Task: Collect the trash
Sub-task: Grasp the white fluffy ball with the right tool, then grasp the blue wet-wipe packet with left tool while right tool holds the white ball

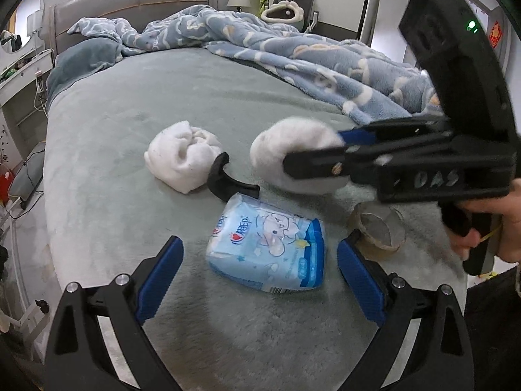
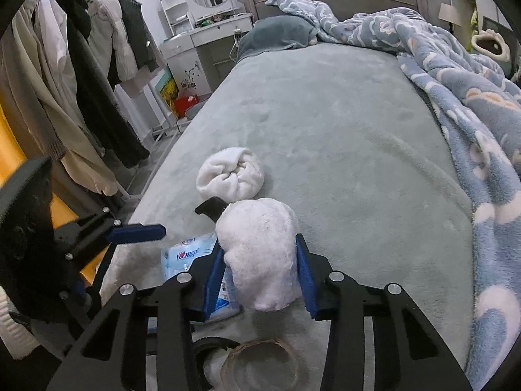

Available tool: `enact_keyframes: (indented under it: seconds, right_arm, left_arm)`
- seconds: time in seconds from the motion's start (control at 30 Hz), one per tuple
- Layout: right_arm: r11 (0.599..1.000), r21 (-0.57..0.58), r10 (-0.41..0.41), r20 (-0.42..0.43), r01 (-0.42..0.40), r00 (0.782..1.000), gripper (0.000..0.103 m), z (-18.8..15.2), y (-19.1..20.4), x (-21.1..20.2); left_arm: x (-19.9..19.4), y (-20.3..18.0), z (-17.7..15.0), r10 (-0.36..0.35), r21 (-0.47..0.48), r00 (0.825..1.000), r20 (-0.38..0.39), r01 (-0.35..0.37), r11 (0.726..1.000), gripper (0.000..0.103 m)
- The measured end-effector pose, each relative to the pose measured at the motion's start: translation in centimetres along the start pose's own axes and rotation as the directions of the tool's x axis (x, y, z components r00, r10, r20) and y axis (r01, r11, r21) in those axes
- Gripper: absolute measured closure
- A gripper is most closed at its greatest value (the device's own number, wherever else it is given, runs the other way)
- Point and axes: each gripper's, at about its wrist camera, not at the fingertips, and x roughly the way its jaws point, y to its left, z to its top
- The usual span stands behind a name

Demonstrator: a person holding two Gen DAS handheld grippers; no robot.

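On the grey-green bed [image 1: 130,104] lie a blue tissue pack [image 1: 270,251], a rolled white sock [image 1: 182,158], a curved black piece [image 1: 224,182] and a cardboard tape ring [image 1: 377,228]. My left gripper [image 1: 257,277] is open, its blue pads on either side of the tissue pack, just above it. My right gripper [image 2: 260,264] is shut on a second white sock bundle [image 2: 260,254] and holds it above the bed; it shows in the left wrist view [image 1: 312,153] with the bundle [image 1: 286,150]. The rolled sock [image 2: 231,176], pack [image 2: 185,254] and ring [image 2: 260,365] also show in the right wrist view.
A crumpled blue blanket [image 1: 309,62] covers the bed's right side, with a teal pillow [image 1: 81,62] at the headboard. Clothes hang on a rack [image 2: 81,81] beside the bed's left edge. A white dresser [image 2: 202,42] stands past it.
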Motion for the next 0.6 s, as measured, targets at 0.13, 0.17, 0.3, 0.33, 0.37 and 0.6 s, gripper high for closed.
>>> enact_keyframes:
  seconds: [0.13,0.17,0.3,0.33,0.37,0.6]
  right_arm:
    - [1.000,0.021,0.003,0.025,-0.003,1.000,0.061,0.1,-0.7,-0.9]
    - [1.000,0.029,0.005,0.030,-0.006,1.000,0.061,0.1,-0.9,-1.2]
    - [0.999,0.049,0.017,0.055,-0.019,0.998,0.061,0.2,-1.4,-2.0]
    - [0.998,0.050,0.020,0.061,-0.023,0.998,0.061,0.3,-1.5,-2.2]
    - [0.998,0.053,0.028,0.073,-0.032,0.997,0.061,0.3,-1.6,-2.5]
    - [0.989,0.098,0.094,0.130,-0.108,0.987,0.061,0.9,-1.9,-3.9]
  left_arm:
    - [0.4,-0.4,-0.1,-0.001,0.008,1.000,-0.014,0.001,1.000,0.006]
    - [0.5,-0.5,0.0,0.000,0.011,1.000,-0.015,0.000,1.000,0.006]
    - [0.7,-0.6,0.0,-0.001,0.006,1.000,-0.016,0.002,1.000,0.006]
    - [0.7,-0.6,0.0,-0.001,0.004,1.000,-0.014,0.001,1.000,0.006]
    - [0.8,-0.6,0.1,-0.001,0.003,1.000,-0.014,0.001,1.000,0.007]
    - [0.9,-0.5,0.2,0.000,0.004,1.000,-0.006,0.000,1.000,0.008]
